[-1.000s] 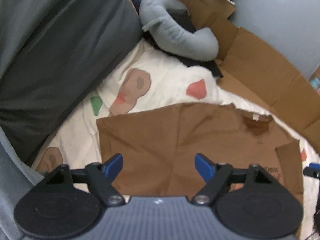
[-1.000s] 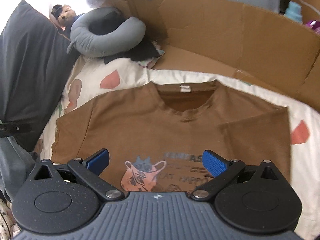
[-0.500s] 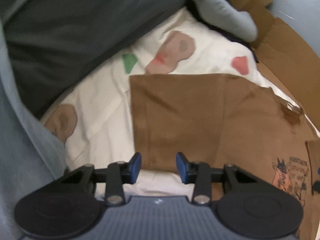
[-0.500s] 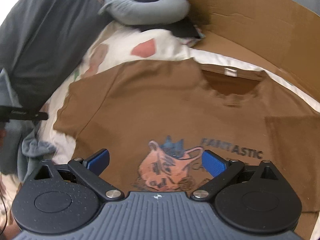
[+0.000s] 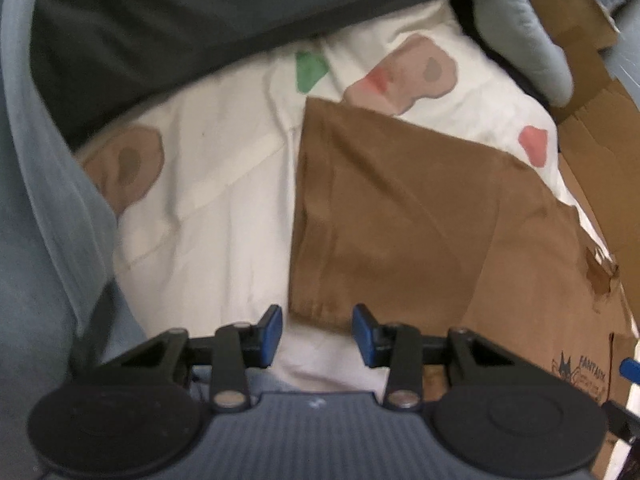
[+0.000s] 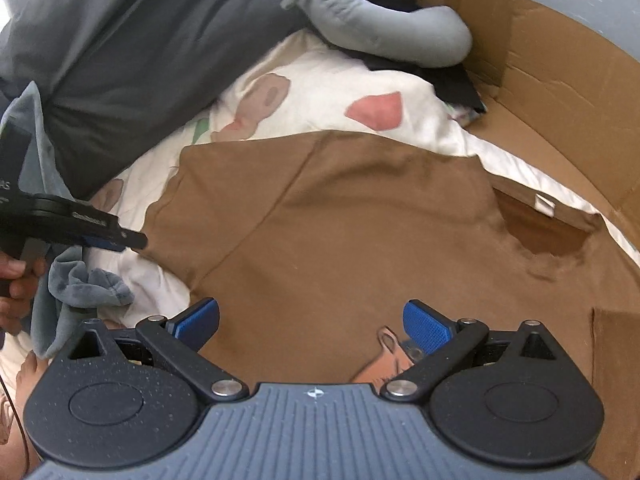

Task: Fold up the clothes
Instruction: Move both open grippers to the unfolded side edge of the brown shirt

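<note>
Nearest in the left wrist view, the left gripper [image 5: 317, 330] is seen with its blue pads set to a narrow gap, about half apart. The near corner of the sleeve hem of the brown T-shirt [image 5: 420, 232] lies in or just beyond that gap; whether the pads press on cloth cannot be told, as the view is blurred. Nothing is seen lifted.

In the right wrist view, the right gripper [image 6: 316, 322] is held wide apart above the shirt front, with nothing gripped. A printed cartoon figure [image 6: 386, 360] is partly seen beside its right pad. At the far left of this view, a hand [image 6: 16, 280] is seen around the other gripper's handle, near a crumpled grey cloth [image 6: 86, 286].

The T-shirt is spread flat, front up, on a white patterned sheet [image 6: 320, 92]. Further off, a dark grey pillow [image 6: 140, 40] lies at left, a grey neck pillow [image 6: 380, 28] at the far end, and cardboard [image 6: 560, 80] at right.
</note>
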### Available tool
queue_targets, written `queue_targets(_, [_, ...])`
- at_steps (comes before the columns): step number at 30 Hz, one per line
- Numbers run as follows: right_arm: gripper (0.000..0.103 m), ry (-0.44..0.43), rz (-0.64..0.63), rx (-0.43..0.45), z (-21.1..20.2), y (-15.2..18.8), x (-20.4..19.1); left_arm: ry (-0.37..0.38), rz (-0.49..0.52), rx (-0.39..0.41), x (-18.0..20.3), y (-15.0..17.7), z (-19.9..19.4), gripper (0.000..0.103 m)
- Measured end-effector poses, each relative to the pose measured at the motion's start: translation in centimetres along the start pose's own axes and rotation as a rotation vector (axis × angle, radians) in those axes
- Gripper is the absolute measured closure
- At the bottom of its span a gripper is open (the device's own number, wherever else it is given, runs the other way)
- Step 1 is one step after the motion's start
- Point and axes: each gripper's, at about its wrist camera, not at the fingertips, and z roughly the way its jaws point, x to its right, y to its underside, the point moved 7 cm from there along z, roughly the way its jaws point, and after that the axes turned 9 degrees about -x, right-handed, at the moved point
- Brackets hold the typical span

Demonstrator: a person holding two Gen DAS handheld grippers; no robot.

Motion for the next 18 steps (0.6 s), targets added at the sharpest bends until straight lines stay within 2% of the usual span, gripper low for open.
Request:
queue_targets(4, [0.003, 0.003, 0.010, 0.007, 0.6, -0.8, -1.3, 0.034, -0.059, -0.020, -0.8, 0.1, 0.8, 0.062])
queue_targets(9, [0.003, 0.001, 0.030, 0.026, 0.9, -1.6, -2.8, 0.036, -0.083, -0.005, -1.3, 0.0, 0.8, 0.062])
queue_targets(15, [0.003, -0.009, 0.059, 0.037, 1.8, -2.2, -4.8, 0.076, -0.132, -0.011, -1.1, 0.0, 1.3, 0.062])
queue_targets(18, [0.008, -0.005, 0.065, 0.041, 2.5, -2.1, -5.5, 0.101, -0.144, 0.001, -1.0, -0.3, 1.5, 0.062])
